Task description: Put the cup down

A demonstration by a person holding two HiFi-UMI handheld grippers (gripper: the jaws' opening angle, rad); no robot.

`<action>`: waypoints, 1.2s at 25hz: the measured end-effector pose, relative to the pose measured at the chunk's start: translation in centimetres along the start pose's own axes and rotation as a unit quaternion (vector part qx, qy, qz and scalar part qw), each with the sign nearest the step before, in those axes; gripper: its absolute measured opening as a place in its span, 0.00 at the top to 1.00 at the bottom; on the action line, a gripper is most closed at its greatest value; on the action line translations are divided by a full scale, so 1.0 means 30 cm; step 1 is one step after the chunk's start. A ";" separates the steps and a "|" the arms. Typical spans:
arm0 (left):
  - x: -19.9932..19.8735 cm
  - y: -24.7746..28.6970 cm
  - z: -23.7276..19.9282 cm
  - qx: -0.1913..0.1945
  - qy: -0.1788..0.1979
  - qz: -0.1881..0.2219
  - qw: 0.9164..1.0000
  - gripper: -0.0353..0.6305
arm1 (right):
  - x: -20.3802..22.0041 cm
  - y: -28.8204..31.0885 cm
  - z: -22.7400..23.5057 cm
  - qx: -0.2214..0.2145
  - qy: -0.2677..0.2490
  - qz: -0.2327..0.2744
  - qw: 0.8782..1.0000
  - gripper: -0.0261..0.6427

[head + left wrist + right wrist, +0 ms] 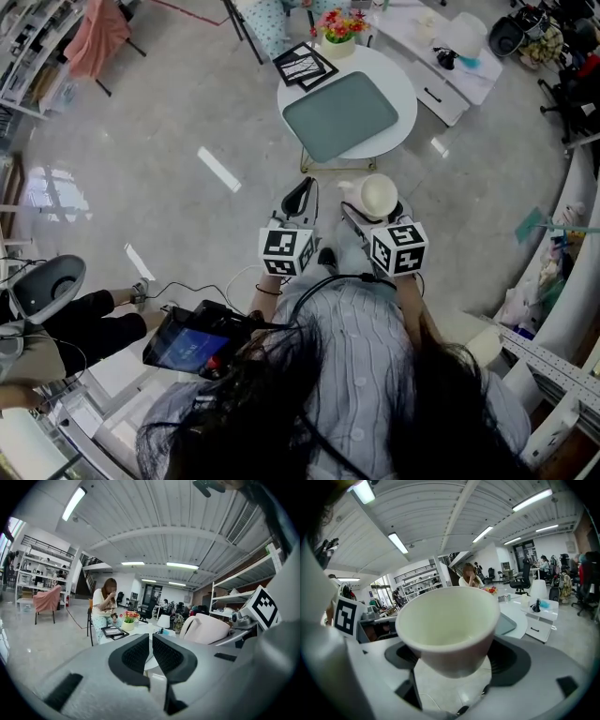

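Note:
A cream cup (447,625) sits upright between the jaws of my right gripper (454,657), which is shut on its lower wall. From the head view the cup (379,195) hangs over the floor, just short of the near edge of a round white table (398,80). On that table lies a grey-green tray (340,115). My left gripper (301,199) is beside the cup on its left, also over the floor. Its pads (137,654) stand almost together with nothing between them. The cup (206,629) also shows at the right of the left gripper view.
A flower pot (339,33) and black picture frames (305,64) stand at the table's far side. A white side desk (450,56) is behind it at the right. A person (105,604) sits beyond the table. Another seated person (66,323) and a tablet (192,345) are at the lower left.

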State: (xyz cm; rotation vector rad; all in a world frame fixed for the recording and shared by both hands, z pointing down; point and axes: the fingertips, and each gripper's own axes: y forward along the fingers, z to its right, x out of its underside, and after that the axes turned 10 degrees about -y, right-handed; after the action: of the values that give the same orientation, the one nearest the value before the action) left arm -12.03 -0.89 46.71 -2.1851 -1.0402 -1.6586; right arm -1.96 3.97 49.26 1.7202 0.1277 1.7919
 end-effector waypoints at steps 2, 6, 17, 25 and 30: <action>-0.007 0.025 -0.014 -0.003 0.000 -0.002 1.000 0.90 | -0.011 0.027 0.022 -0.002 0.003 0.000 1.000 0.35; -0.023 0.094 -0.040 -0.007 0.000 -0.007 1.000 0.90 | -0.033 0.087 0.077 -0.007 0.007 -0.002 1.000 0.35; -0.095 0.385 -0.058 0.016 -0.007 -0.020 1.000 0.90 | -0.135 0.282 0.298 -0.019 0.012 -0.013 1.000 0.35; -0.094 0.546 -0.094 0.006 -0.004 -0.045 0.999 0.90 | -0.166 0.398 0.436 -0.029 0.024 -0.023 0.999 0.35; -0.090 0.635 -0.117 0.002 -0.005 -0.057 0.998 0.90 | -0.176 0.472 0.497 -0.037 0.028 -0.031 0.998 0.35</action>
State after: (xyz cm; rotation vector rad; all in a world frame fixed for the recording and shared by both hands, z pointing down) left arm -2.85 -17.83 50.10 -2.1710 -1.1910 -1.6938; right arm 6.18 -15.13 53.65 1.5971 0.1347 1.7783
